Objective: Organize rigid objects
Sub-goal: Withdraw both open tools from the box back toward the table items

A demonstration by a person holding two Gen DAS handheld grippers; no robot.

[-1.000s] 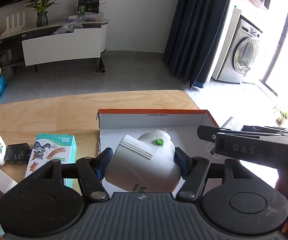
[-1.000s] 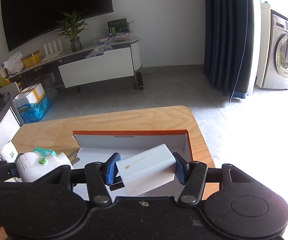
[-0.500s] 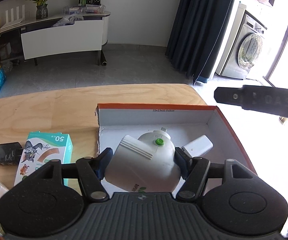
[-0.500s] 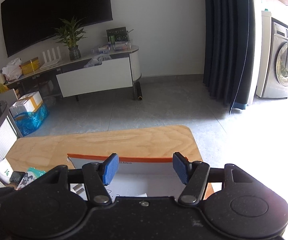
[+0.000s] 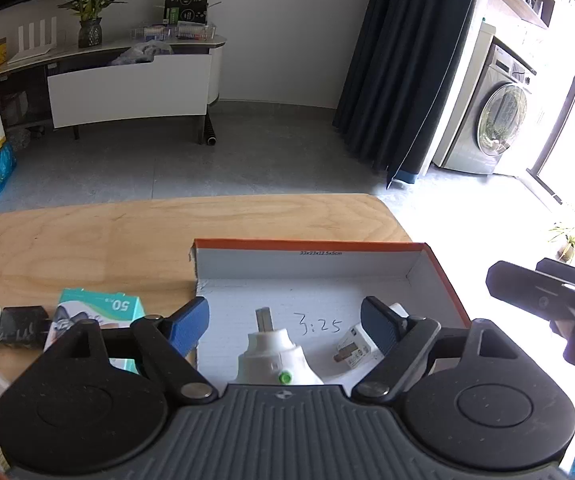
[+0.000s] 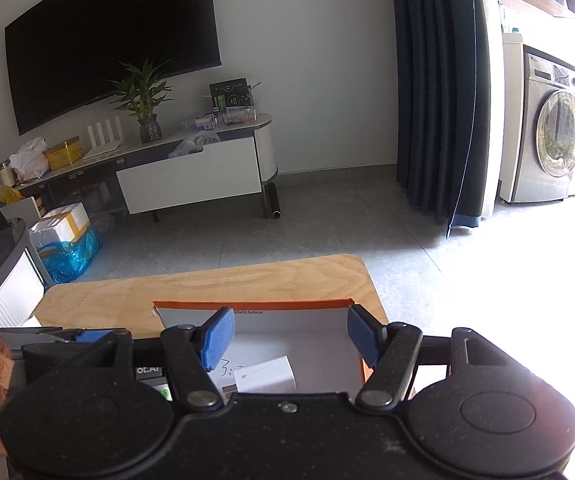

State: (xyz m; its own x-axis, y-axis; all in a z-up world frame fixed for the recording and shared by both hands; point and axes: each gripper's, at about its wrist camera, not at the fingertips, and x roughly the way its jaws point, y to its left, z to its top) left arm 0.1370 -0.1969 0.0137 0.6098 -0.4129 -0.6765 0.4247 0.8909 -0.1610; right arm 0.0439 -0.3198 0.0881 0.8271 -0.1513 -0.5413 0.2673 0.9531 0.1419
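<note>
And the left gripper point(image 5: 283, 322) has let go, its blue pads now spread wide, and the white device point(image 5: 273, 360) lies in the box point(image 5: 433, 258). The right gripper point(image 6: 289, 334), which dropped the white charger point(image 5: 357, 346) beside it moments ago, has pulled up, empty.

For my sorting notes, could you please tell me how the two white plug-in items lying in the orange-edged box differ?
The white device with the green button is rounded and bulbous, while the white charger is a blocky cuboid. The device lies near the box's middle, prongs pointing toward the far wall; the charger lies to its right, prongs angled down-left. The device looks larger. Both are white, have metal prongs, and rest loose on the floor of the box.
</note>
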